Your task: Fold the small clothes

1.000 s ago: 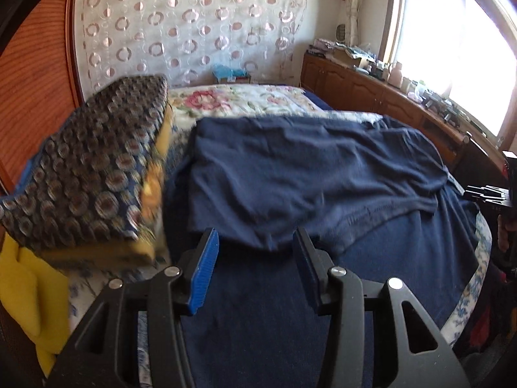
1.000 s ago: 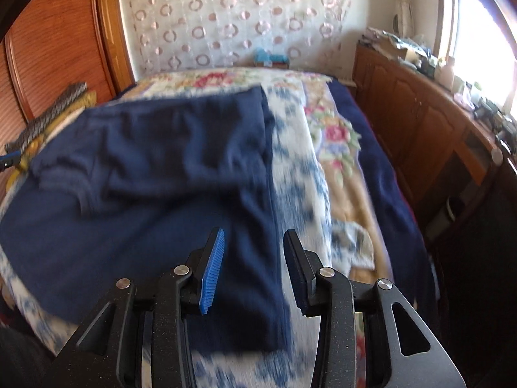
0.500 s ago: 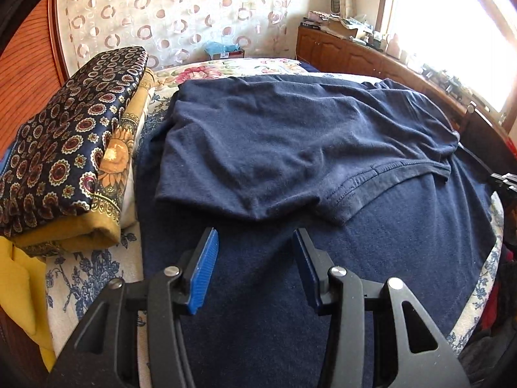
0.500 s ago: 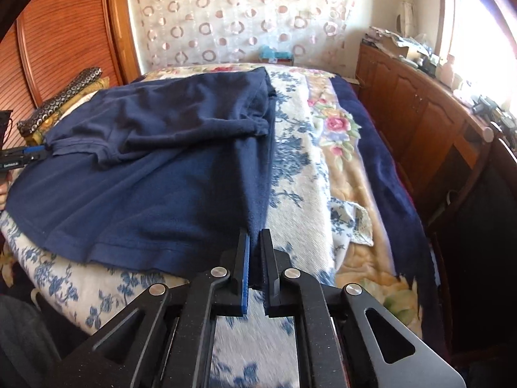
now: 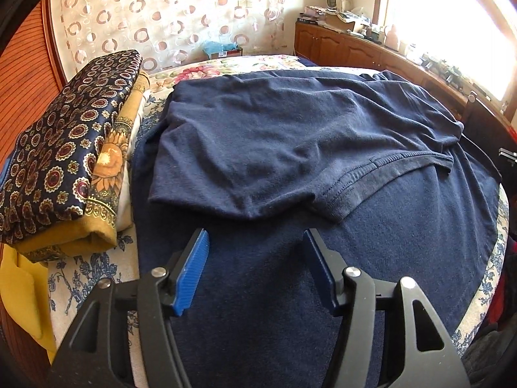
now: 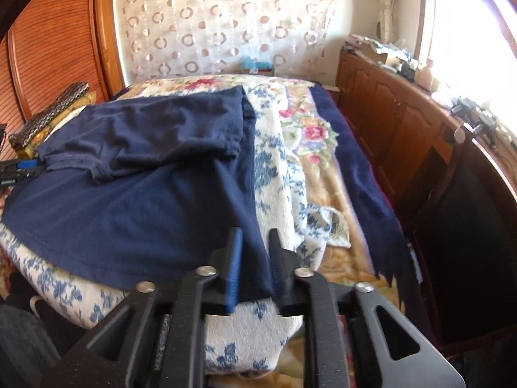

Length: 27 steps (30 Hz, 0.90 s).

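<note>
While the right tongs (image 6: 255,258) straddle the near corner of the navy shirt (image 6: 135,213), their jaws are opening, with the shirt's side edge lying between them and the pads, as far as the blur allows, no longer pinching it; that reads as a letting-go at the hem corner, or a re-set of the grip there. Just beyond those tips the shirt's straight edge runs away up the bed, and to their left the lower body of the shirt lies flat, with the top part and a sleeve (image 6: 97,171) already folded down over it. The left tongs (image 5: 255,265) hang over the shirt's other side, jaws apart and widening, with nothing between them but the flat cloth below, so they hold nothing. Directly ahead of them sits the folded-over flap with its ribbed sleeve hem (image 5: 365,181), probably laid so to square the shirt before the next fold. Left of the left tongs, a stack of folded patterned cloths (image 5: 64,148) rests on the flowered bedcover (image 5: 74,278), likely the finished pile. Farther out, right of both tongs, a wooden cabinet (image 6: 397,119) lines the window wall.
</note>
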### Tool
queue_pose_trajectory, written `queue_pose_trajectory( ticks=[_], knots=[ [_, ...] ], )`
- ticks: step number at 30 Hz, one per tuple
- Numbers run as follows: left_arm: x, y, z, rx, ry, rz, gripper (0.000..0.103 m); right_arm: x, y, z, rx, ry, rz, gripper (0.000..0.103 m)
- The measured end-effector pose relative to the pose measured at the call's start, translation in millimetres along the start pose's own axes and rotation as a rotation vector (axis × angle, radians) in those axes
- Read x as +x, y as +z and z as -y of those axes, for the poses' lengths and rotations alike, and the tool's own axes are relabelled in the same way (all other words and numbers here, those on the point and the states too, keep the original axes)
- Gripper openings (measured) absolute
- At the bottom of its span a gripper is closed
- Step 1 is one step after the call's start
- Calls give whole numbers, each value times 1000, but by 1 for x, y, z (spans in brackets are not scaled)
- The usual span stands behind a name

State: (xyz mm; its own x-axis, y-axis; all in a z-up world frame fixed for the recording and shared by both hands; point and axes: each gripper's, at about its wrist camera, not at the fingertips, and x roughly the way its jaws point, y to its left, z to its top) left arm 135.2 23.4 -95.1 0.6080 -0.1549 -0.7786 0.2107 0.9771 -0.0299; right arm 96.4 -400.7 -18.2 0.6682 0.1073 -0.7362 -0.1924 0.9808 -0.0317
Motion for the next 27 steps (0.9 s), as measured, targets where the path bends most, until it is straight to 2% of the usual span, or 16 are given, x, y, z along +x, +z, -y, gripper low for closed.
queue_pose_trajectory(
  ticks=[1,2,4,8,16,22,27],
  knots=[
    [0,0,0,1,1,-1,63,0,3,-2,0,3,11,37],
    [1,0,0,0,3,-2,65,-1,6,-5,0,12,25,42],
    [1,0,-1,-1,0,-4,68,0,14,-11,1,18,44,46],
    [2,0,-1,2,0,-5,70,14,31,-28,18,81,62,47],
    [2,0,0,2,-1,-6,70,67,56,-58,67,203,-10,48],
    [2,0,0,2,-1,-6,71,93,68,-61,91,168,-56,48],
    [3,0,0,2,-1,-7,71,102,69,-59,107,143,-55,48]
  ],
)
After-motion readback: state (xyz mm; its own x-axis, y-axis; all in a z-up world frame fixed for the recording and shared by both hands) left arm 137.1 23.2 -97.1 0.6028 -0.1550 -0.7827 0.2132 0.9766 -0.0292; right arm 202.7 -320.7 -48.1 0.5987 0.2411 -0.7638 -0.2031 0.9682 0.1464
